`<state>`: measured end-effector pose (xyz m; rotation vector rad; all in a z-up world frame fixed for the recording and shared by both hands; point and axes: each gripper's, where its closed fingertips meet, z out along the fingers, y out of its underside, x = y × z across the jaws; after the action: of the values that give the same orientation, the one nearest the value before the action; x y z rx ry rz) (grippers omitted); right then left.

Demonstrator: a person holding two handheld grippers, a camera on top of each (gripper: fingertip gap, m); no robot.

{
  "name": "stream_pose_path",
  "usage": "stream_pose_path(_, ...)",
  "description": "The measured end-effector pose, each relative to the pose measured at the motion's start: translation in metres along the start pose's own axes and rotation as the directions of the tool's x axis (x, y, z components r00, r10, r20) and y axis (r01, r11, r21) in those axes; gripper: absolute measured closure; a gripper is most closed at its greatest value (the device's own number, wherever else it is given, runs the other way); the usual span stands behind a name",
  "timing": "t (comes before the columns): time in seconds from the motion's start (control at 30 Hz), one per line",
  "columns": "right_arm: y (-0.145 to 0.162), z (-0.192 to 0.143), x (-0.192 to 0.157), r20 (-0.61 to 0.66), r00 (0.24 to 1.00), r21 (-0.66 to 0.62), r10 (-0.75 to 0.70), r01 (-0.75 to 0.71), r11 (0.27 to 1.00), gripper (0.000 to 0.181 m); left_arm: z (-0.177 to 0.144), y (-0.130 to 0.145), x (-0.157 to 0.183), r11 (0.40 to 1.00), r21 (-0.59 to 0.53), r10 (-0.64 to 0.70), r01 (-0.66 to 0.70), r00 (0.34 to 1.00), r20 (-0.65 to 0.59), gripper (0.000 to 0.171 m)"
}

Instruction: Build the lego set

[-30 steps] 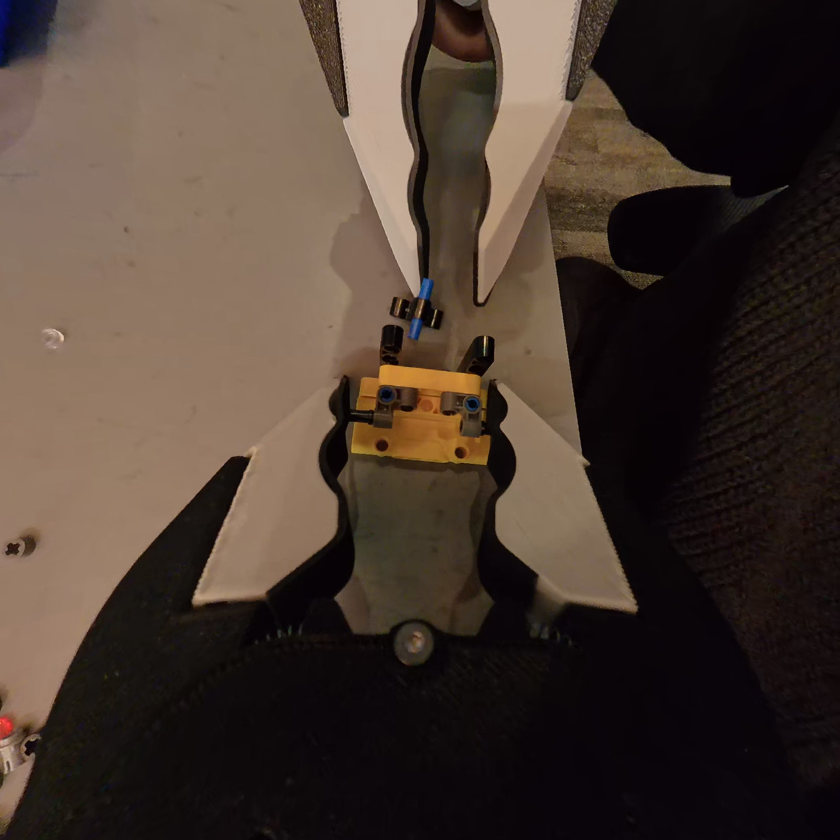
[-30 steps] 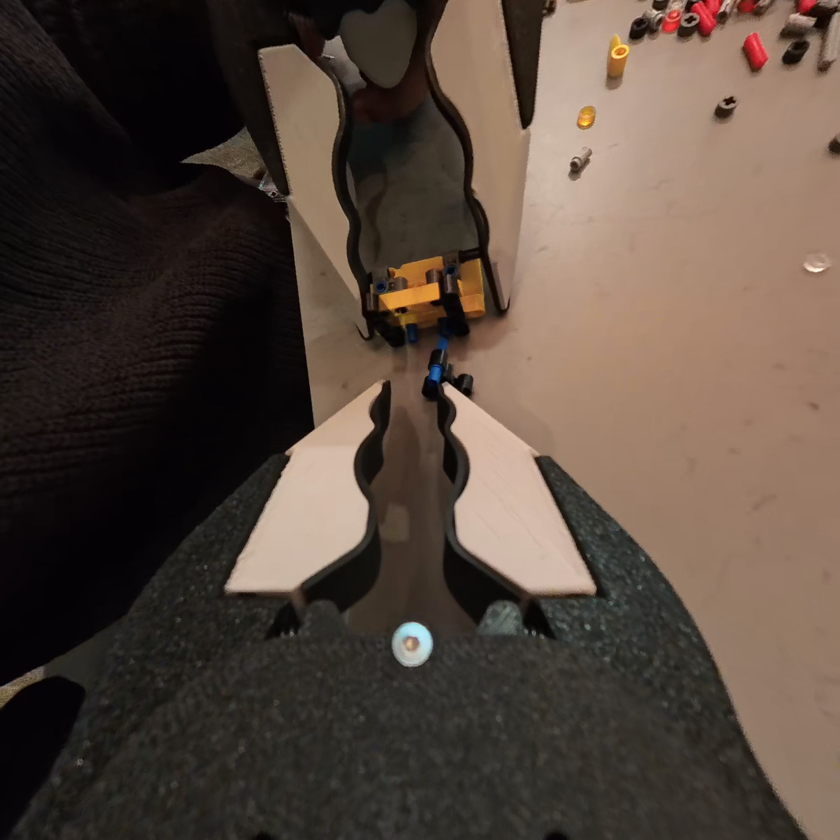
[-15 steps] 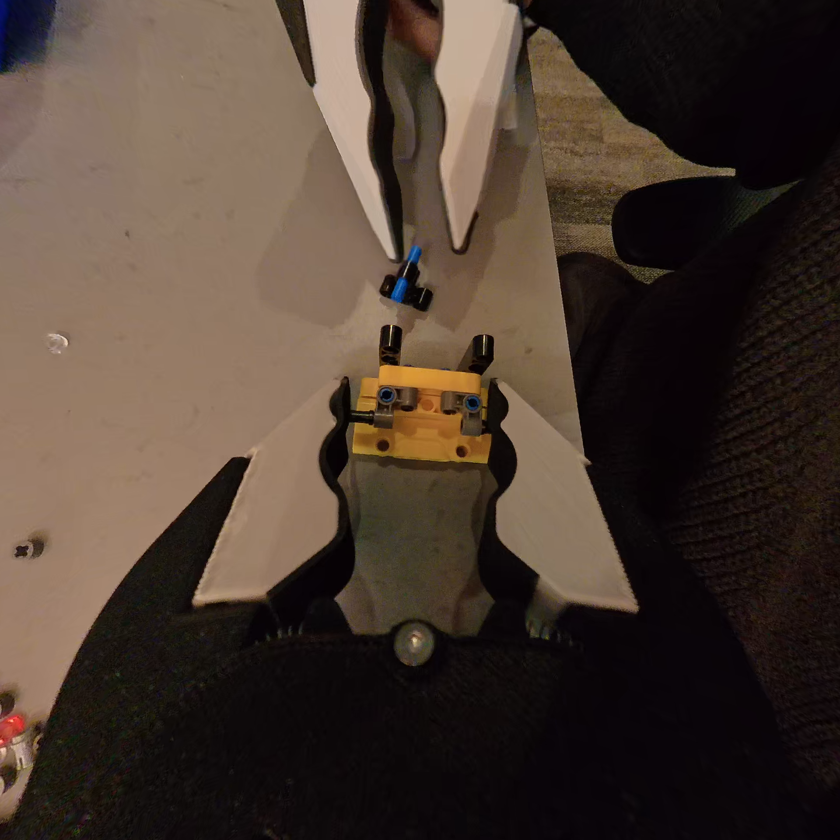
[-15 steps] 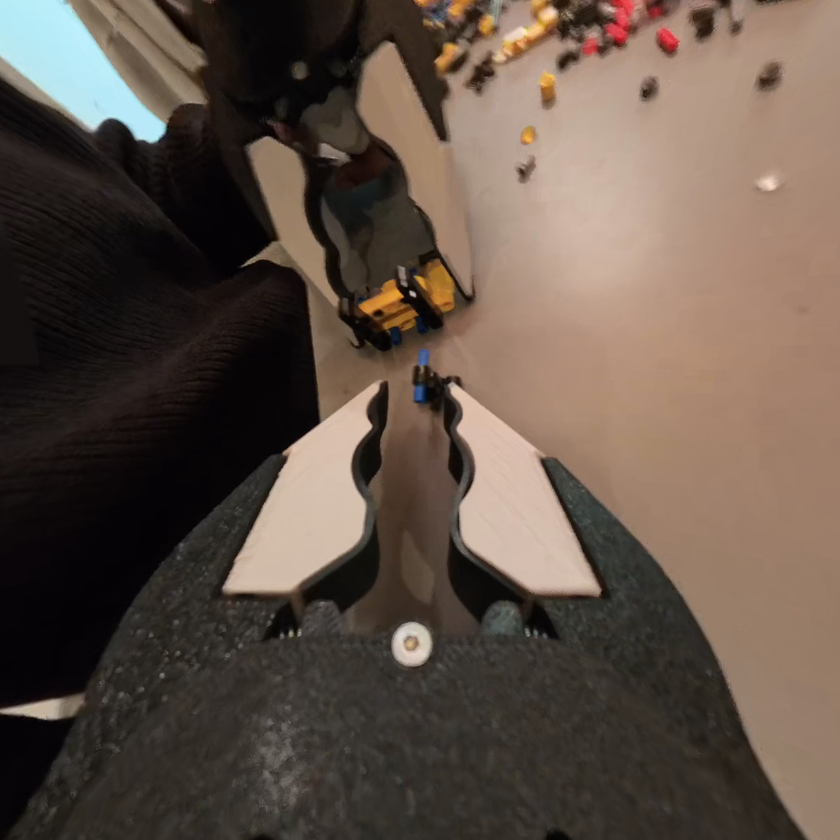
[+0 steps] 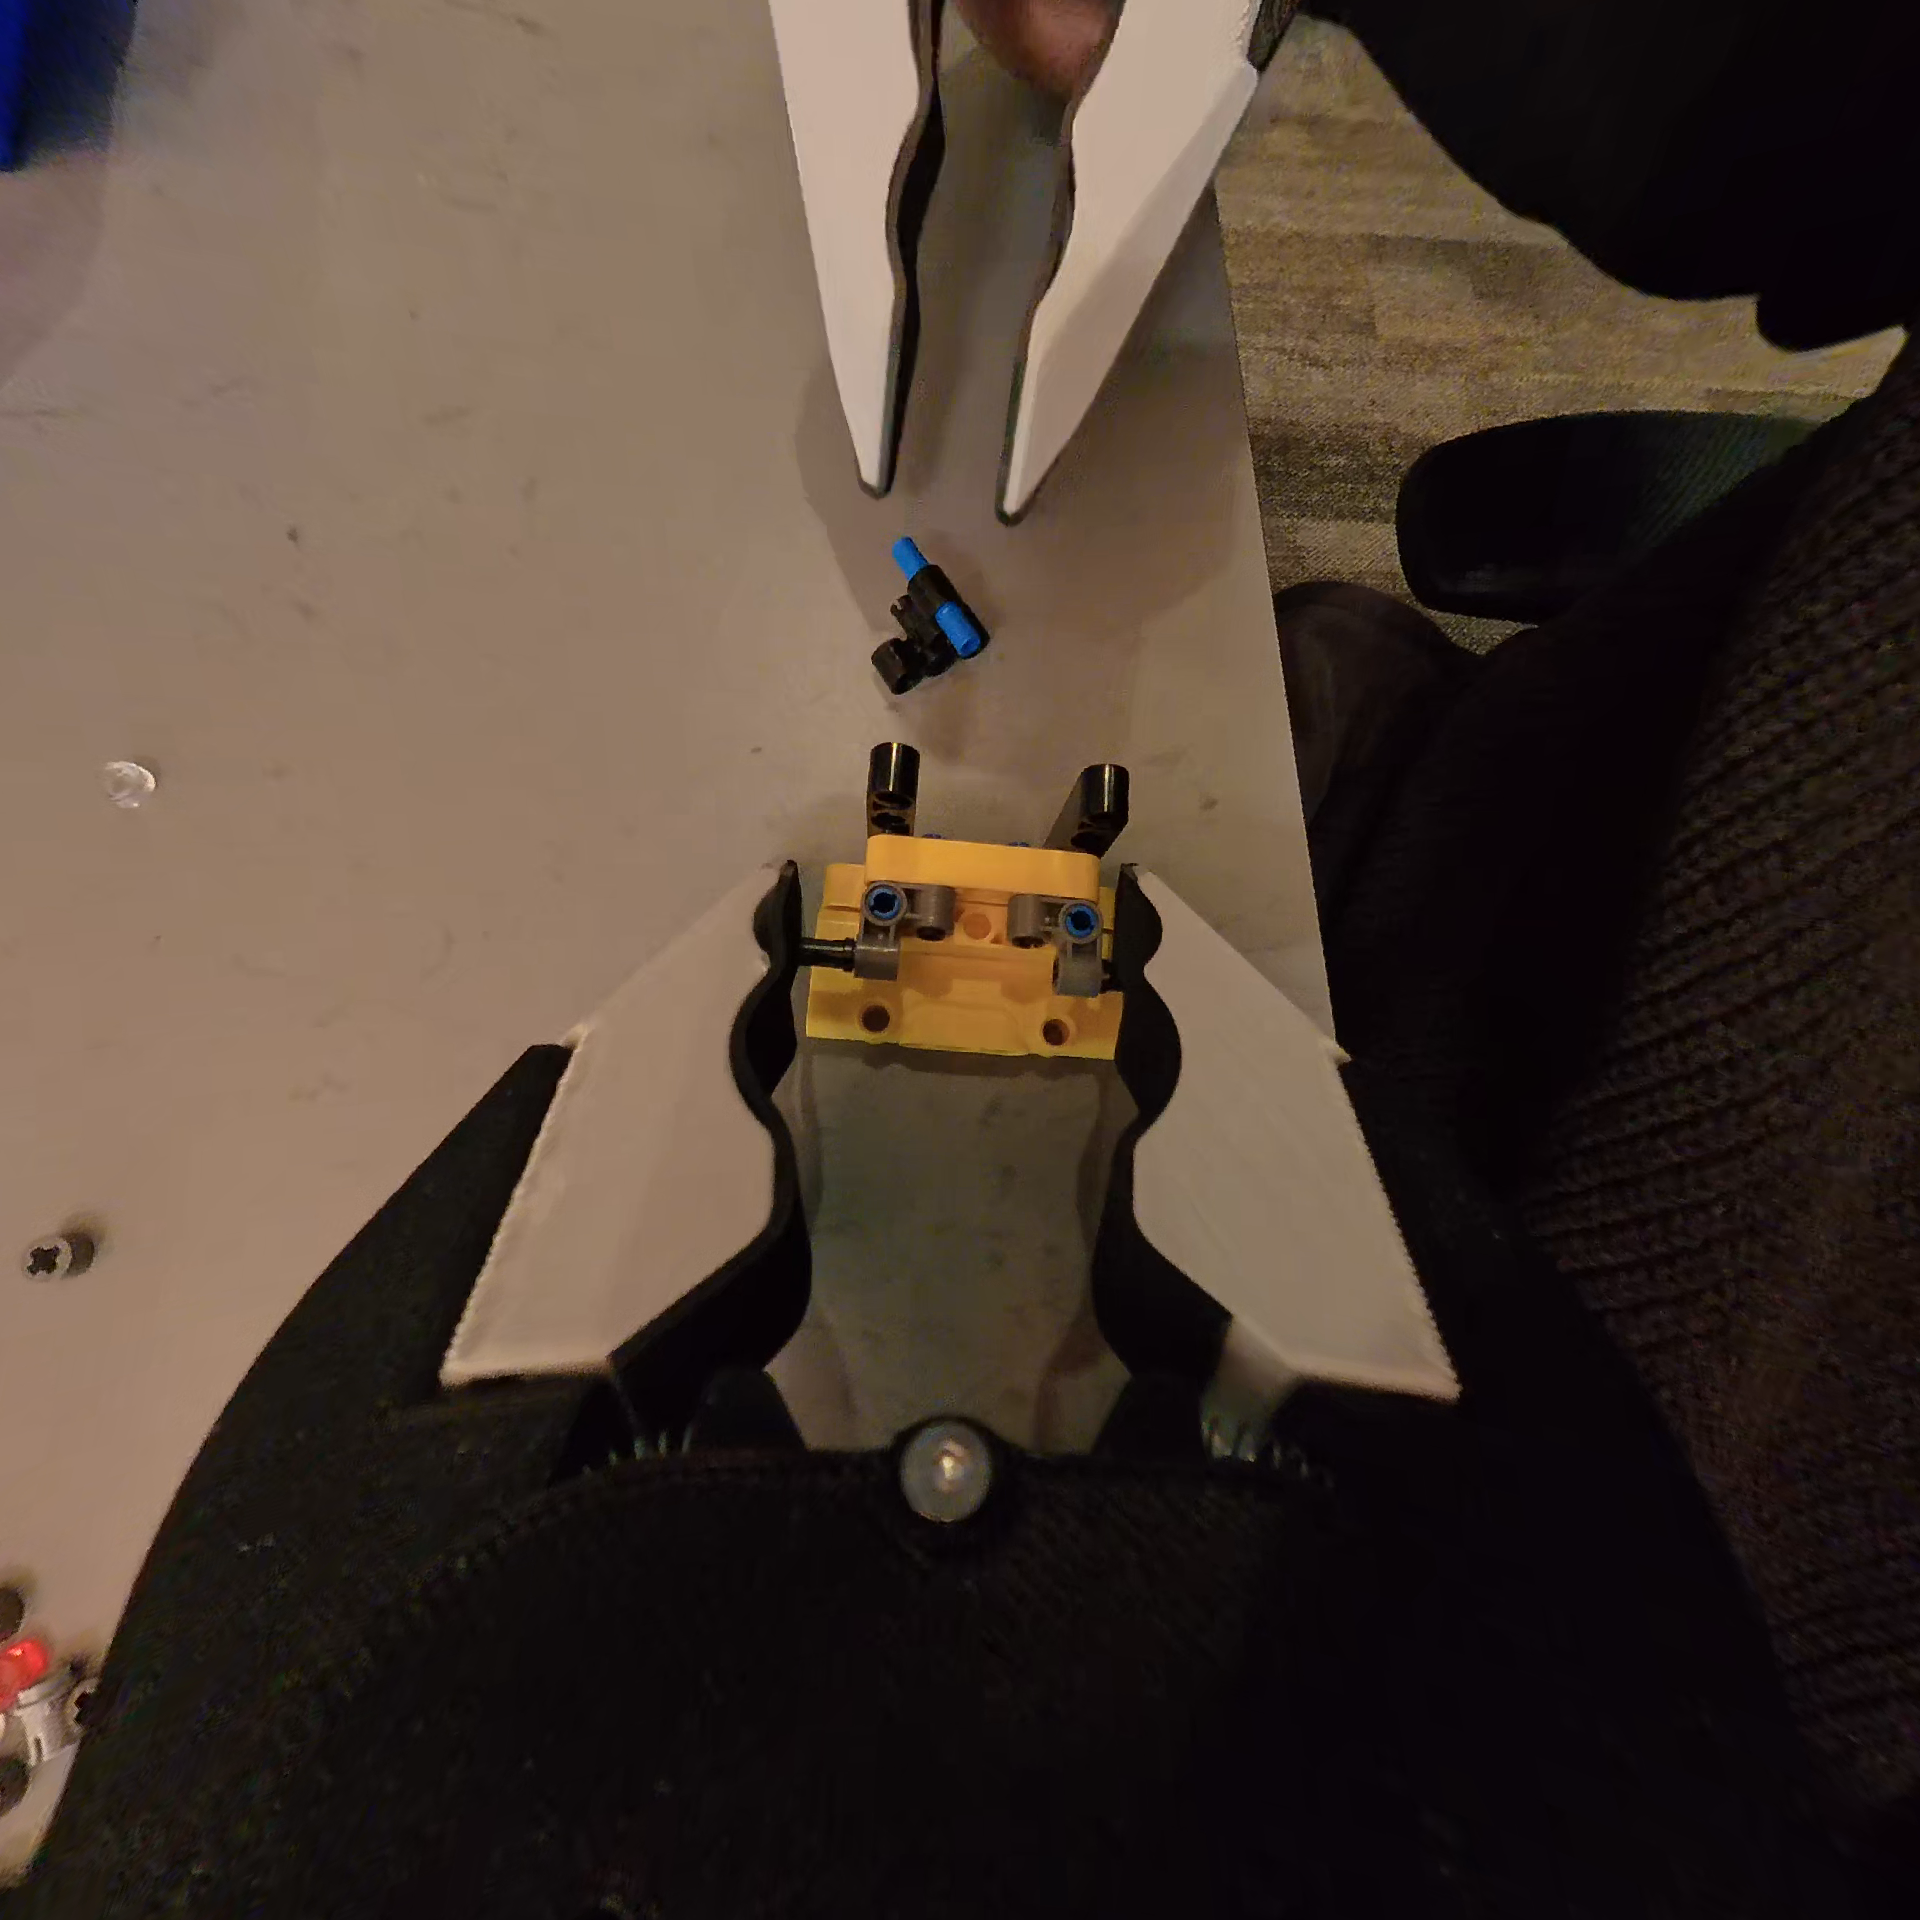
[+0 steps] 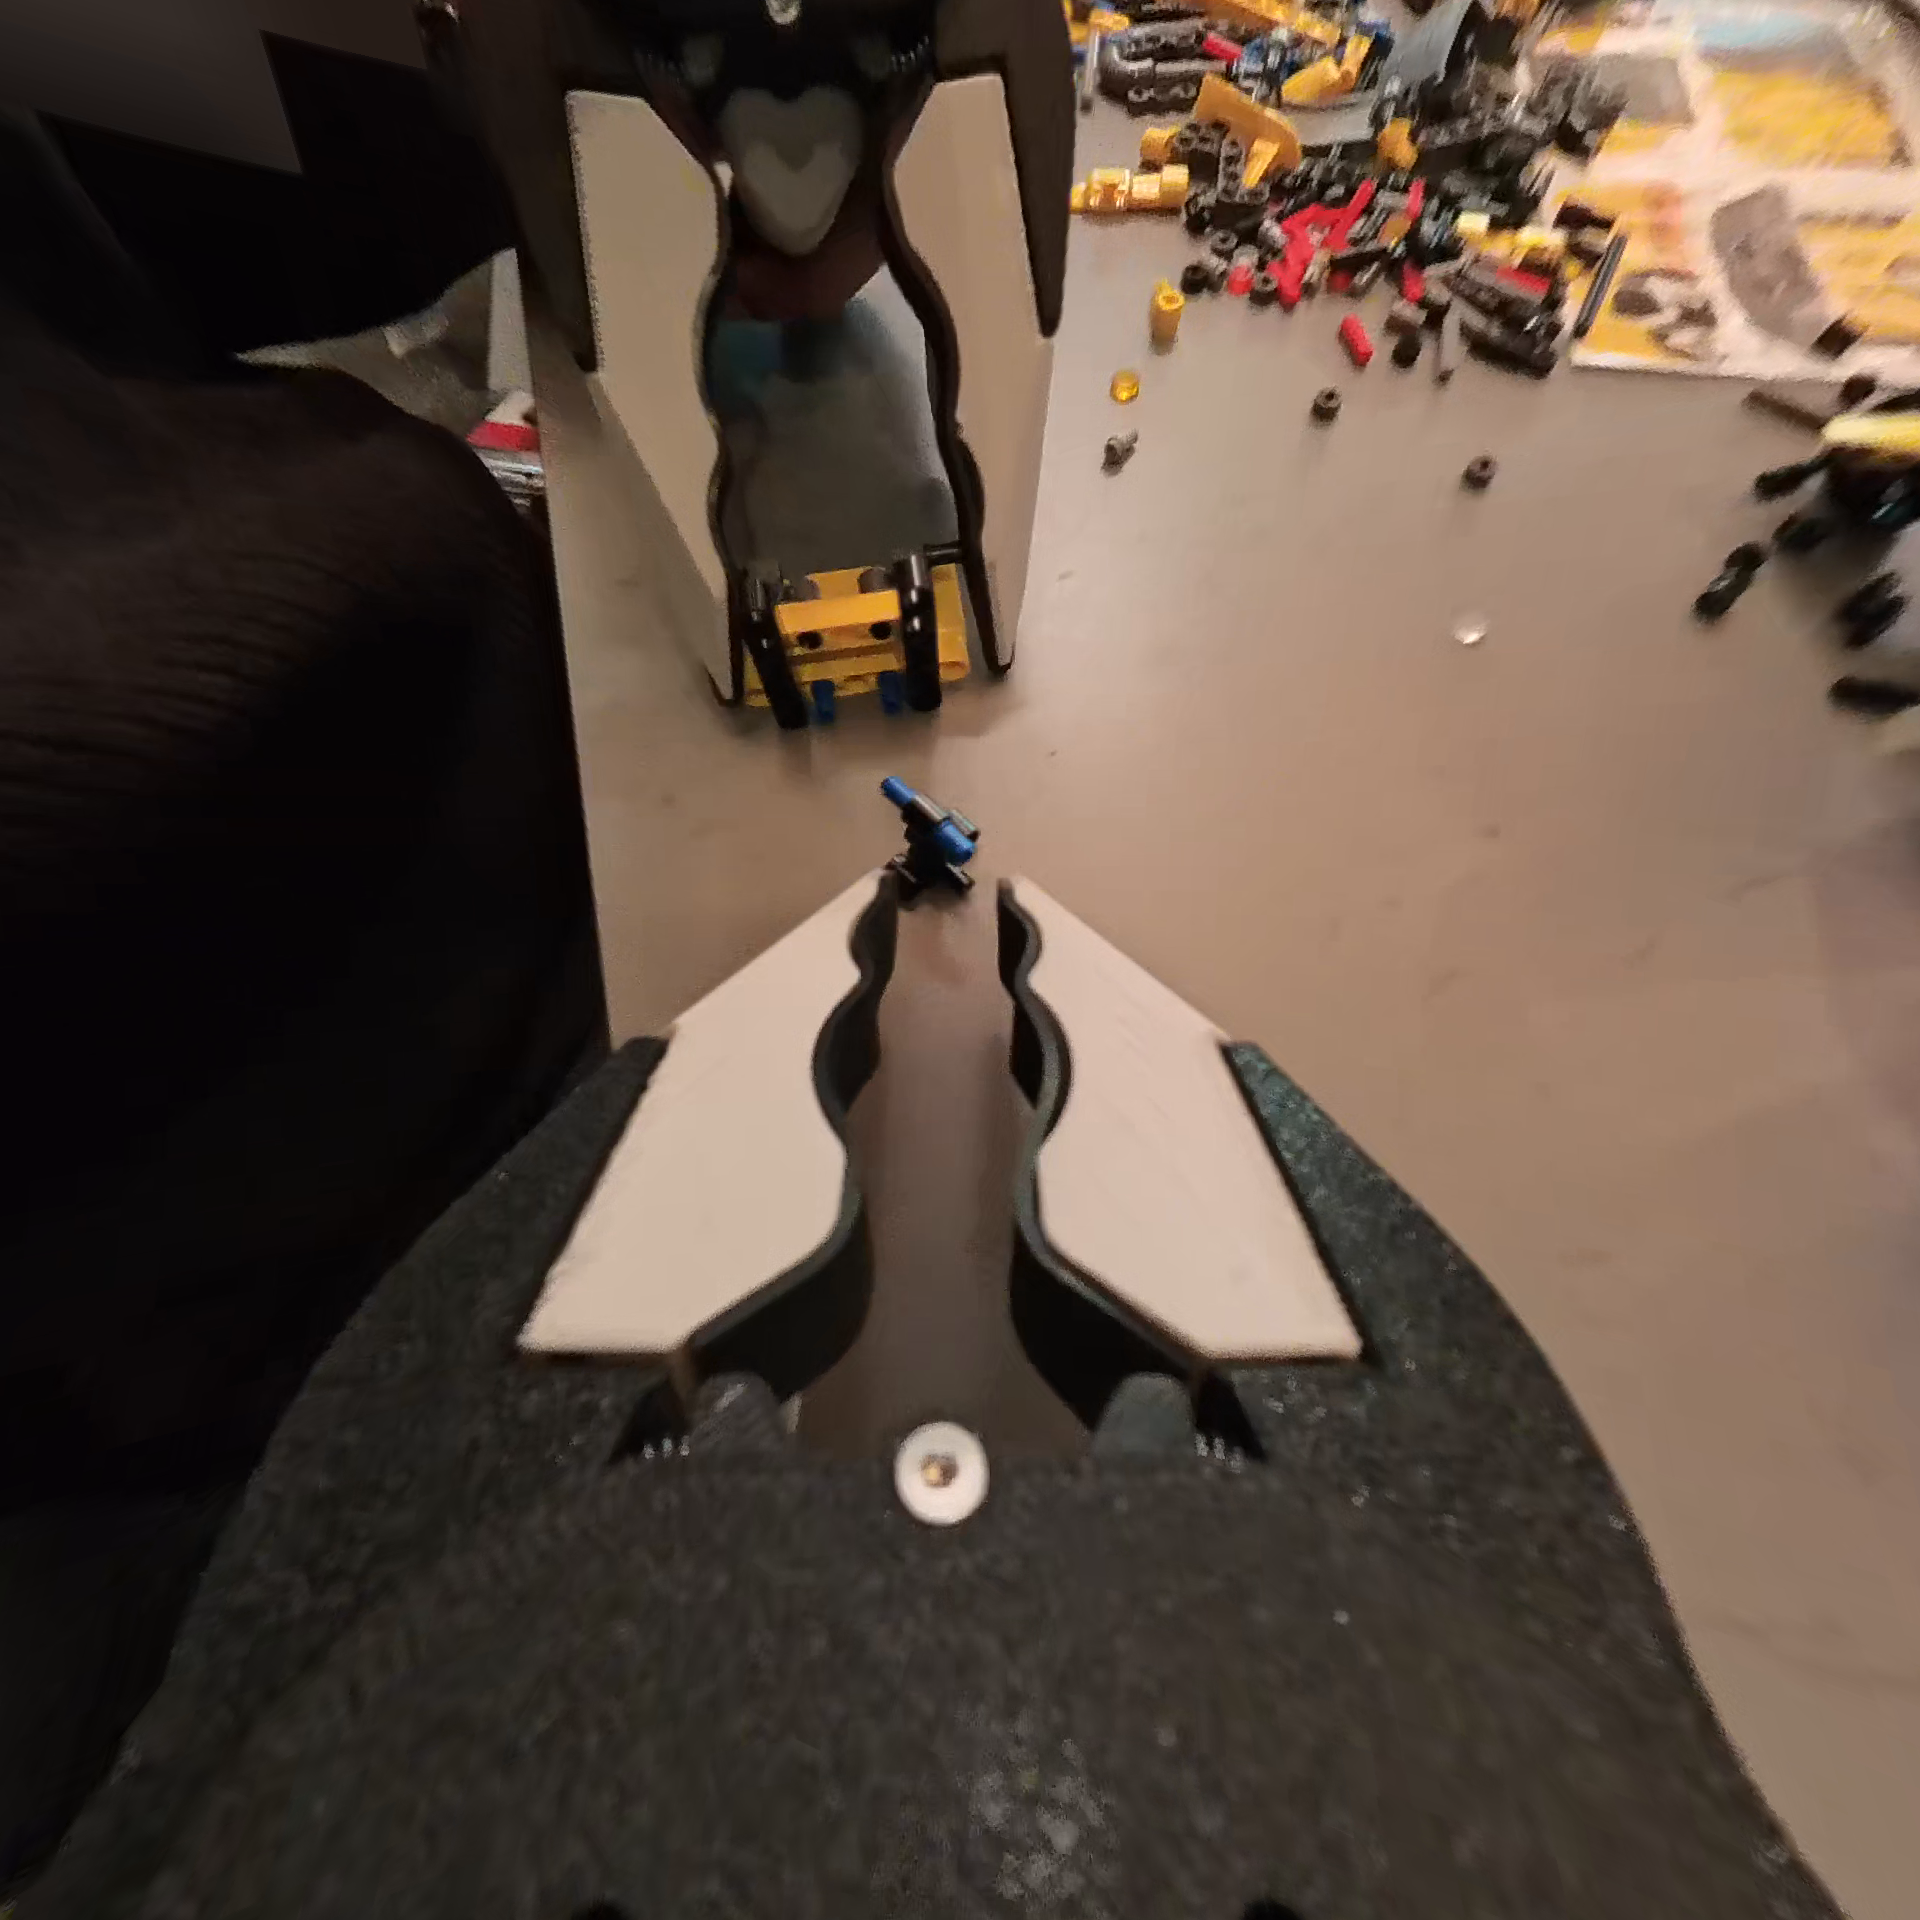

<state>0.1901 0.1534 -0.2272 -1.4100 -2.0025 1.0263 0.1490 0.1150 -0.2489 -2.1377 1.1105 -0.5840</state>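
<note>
The yellow block assembly (image 5: 966, 961) sits clamped between the fingertips of the left gripper (image 5: 961, 925), at the table's edge; grey connectors with blue pin ends run across its top face and two black connector arms (image 5: 894, 790) stick out from it at 12 o'clock. In the right wrist view the same assembly (image 6: 854, 629) shows from the other side, two blue pins hanging below it, the fingers pressed against both its flanks.

Just off the assembly at 12 o'clock in the left wrist view lies a small black-and-blue pin piece (image 5: 928, 615), loose on the table (image 5: 416, 520) and touching neither tool. The right gripper (image 5: 940, 499) hovers beyond it, at 12 o'clock again, its fingers parted by a narrow gap with nothing between them. From its own camera the pin piece (image 6: 932, 836) lies just ahead of the right gripper's tips (image 6: 945, 894), near the left-hand tip; whether it touches that tip cannot be told.

As things lie, the pin piece is not joined to the assembly and is in no grip, so any fitting of the two is not done; the assembly itself is held firm.

Farther out in the right wrist view, at 1 to 2 o'clock, spreads a heap of loose yellow, black and red parts (image 6: 1382, 187) beside a printed sheet (image 6: 1766, 239), with a few stray pieces (image 6: 1122, 447) between. A dark knitted sleeve (image 5: 1662, 1039) fills the 3 o'clock side of the left wrist view
</note>
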Motion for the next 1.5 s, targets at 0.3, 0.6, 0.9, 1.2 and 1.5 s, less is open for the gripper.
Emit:
stream_pose_path(0.3, -0.008, 0.011, 0.002, 0.175, 0.966, -0.078, -0.192, 0.208, 0.975, 0.165, 0.000, -0.001, 0.000, 1.000, 0.009, -0.013, 0.013, 1.000, 0.009, 0.112)
stream_pose_path(0.6, 0.001, 0.016, -0.003, 0.269, 0.929, -0.157, -0.256, 0.304, 0.940, 0.175, 0.001, -0.002, -0.001, 0.999, 0.013, -0.031, 0.031, 0.999, 0.012, 0.113)
stream_pose_path(0.9, 0.000, 0.017, -0.005, 0.233, 0.945, -0.132, -0.230, 0.265, 0.955, 0.178, 0.001, -0.002, -0.002, 0.999, 0.015, -0.042, 0.041, 0.999, 0.019, 0.114)
stream_pose_path(1.2, -0.009, 0.030, -0.015, 0.155, 0.981, -0.094, -0.118, 0.133, 0.987, 0.178, 0.002, -0.002, -0.001, 0.998, 0.016, -0.060, 0.060, 0.998, 0.033, 0.114)
stream_pose_path(1.5, -0.014, 0.037, -0.018, 0.172, 0.982, -0.097, -0.073, 0.091, 0.991, 0.178, 0.002, -0.003, -0.002, 0.998, 0.019, -0.066, 0.065, 0.996, 0.052, 0.114)
